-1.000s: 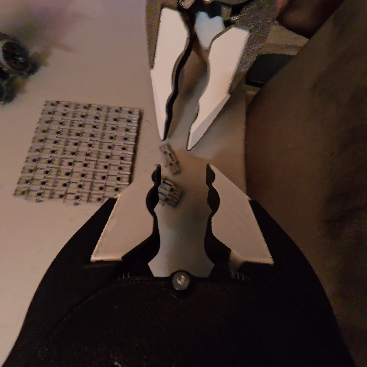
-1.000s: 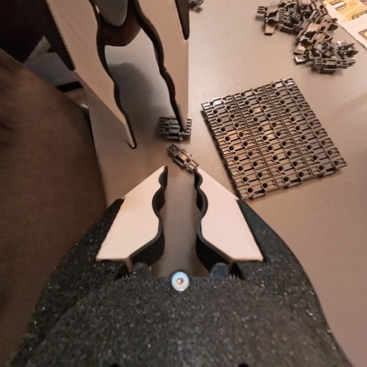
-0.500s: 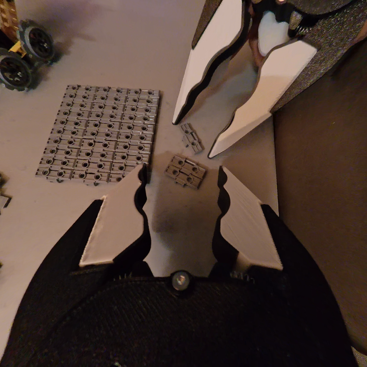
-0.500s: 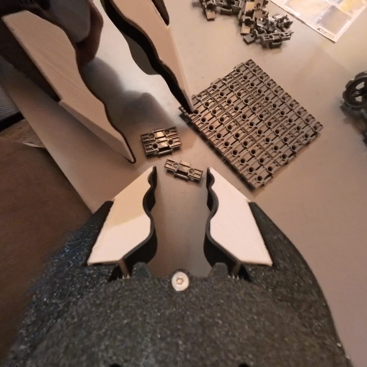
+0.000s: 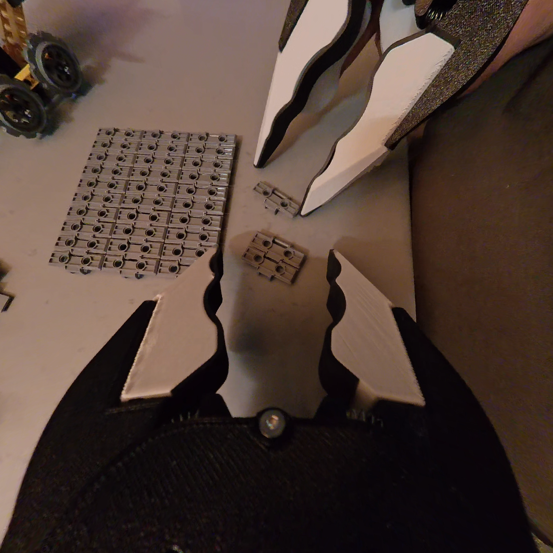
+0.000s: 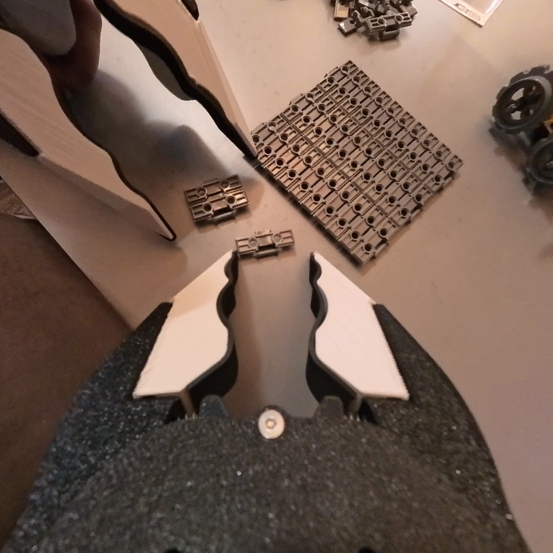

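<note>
The left gripper (image 5: 273, 254), with white fingers on a black body, hangs with its jaws spread wide and holds nothing. Just ahead of its fingertips, on the pale grey worktop (image 5: 179, 74), lies a small grey plastic block of two linked track pieces (image 5: 273, 257), flat and touching neither finger. One left fingertip sits at the near corner of a large flat grey mat of linked plastic track pieces (image 5: 146, 203).

The right gripper (image 6: 272, 256), white-fingered on a speckled dark body, also stands open and empty. A single grey plastic track link (image 6: 264, 243) lies just beyond its tips, close by the left-hand finger; whether they touch cannot be told. The two-piece block lies a little farther on, apart from the single link.

Farther across the worktop, a loose heap of dark grey track links (image 6: 374, 15) sits past the mat, and beside the mat stands a toy vehicle part with black cogged wheels (image 5: 39, 86). A brown fabric surface (image 5: 484, 269) borders the worktop's edge. No containers are in view; everything lies directly on the worktop.
</note>
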A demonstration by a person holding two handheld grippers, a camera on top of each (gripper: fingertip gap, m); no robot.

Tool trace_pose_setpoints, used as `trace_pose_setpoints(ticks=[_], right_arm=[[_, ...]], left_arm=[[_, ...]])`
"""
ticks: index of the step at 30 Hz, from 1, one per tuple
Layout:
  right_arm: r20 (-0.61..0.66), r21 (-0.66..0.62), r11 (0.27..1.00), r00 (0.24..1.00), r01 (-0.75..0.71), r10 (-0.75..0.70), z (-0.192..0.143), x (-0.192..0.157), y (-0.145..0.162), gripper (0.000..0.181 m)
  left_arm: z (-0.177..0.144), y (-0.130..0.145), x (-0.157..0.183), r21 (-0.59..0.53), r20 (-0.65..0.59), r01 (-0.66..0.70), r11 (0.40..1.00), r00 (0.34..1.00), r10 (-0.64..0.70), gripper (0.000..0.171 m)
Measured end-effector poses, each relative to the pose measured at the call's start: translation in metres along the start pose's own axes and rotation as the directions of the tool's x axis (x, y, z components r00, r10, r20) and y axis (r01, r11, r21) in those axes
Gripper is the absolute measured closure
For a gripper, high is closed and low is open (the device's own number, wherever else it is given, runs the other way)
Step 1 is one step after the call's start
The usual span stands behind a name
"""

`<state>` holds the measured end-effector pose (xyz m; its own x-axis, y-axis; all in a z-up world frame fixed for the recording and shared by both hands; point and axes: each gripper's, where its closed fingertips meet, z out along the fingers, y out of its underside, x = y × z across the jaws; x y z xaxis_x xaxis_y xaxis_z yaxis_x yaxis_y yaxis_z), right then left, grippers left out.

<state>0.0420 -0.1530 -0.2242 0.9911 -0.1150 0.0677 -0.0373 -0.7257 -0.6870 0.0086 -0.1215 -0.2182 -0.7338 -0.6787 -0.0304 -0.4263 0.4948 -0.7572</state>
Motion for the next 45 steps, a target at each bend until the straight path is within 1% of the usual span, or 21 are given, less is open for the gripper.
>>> trace_pose_setpoints(ticks=[5,10,13,16,19,23,25,27,29,31,34,37,45], right_arm=[[0.001,-0.01,0.998,0.998,0.062,-0.062,0.001,0.001,-0.003,0.133],[0.118,-0.026,0.996,0.989,0.088,-0.084,0.003,-0.001,-0.004,0.131],[0.212,0.007,0.996,0.973,0.094,-0.093,0.001,-0.009,-0.01,0.135],[0.248,0.001,0.995,0.964,0.103,-0.1,0.004,-0.011,-0.01,0.137],[0.239,-0.01,0.992,0.963,0.129,-0.123,0.007,-0.009,-0.008,0.144],[0.247,0.007,0.987,0.956,0.161,-0.158,0.005,-0.011,-0.011,0.145],[0.271,0.037,0.983,0.945,0.18,-0.183,0.003,-0.015,-0.014,0.145],[0.286,0.081,0.971,0.928,0.224,-0.238,0.0,-0.02,-0.019,0.145],[0.264,0.132,0.941,0.904,0.311,-0.335,0.0,-0.024,-0.022,0.145],[0.214,0.17,0.893,0.869,0.416,-0.445,0.003,-0.026,-0.024,0.145],[0.15,0.186,0.826,0.816,0.532,-0.559,0.01,-0.027,-0.023,0.145],[0.149,0.208,0.807,0.797,0.553,-0.585,0.01,-0.03,-0.026,0.145],[0.211,0.183,0.823,0.796,0.538,-0.567,0.012,-0.033,-0.025,0.145]], left_arm=[[0.001,0.001,0.0,-0.01,-0.006,0.007,1.0,1.0,-0.007,0.103],[0.004,0.005,0.0,-0.04,-0.006,0.002,0.999,1.0,-0.002,0.104],[0.005,0.005,0.002,-0.046,-0.02,0.005,0.999,1.0,-0.006,0.109],[0.004,0.005,0.002,-0.04,-0.03,0.015,0.999,0.999,-0.017,0.115],[0.004,0.005,0.004,-0.042,-0.043,0.008,0.999,0.999,-0.01,0.122],[0.004,0.005,0.003,-0.04,-0.03,0.002,0.999,1.0,-0.003,0.127],[0.004,0.004,0.001,-0.039,-0.012,0.002,0.999,1.0,-0.002,0.13],[0.004,0.005,0.0,-0.041,0.0,0.006,0.999,1.0,-0.006,0.13],[0.003,0.005,-0.002,-0.038,0.011,0.014,0.999,1.0,-0.014,0.13],[0.002,0.005,0.0,-0.035,0.001,0.015,0.999,1.0,-0.015,0.13],[0.002,0.005,0.0,-0.039,0.009,0.016,0.999,1.0,-0.015,0.13],[0.002,0.006,0.0,-0.042,0.025,0.014,0.999,1.0,-0.013,0.13],[0.003,0.007,0.001,-0.054,0.034,0.001,0.999,0.999,0.001,0.13]])
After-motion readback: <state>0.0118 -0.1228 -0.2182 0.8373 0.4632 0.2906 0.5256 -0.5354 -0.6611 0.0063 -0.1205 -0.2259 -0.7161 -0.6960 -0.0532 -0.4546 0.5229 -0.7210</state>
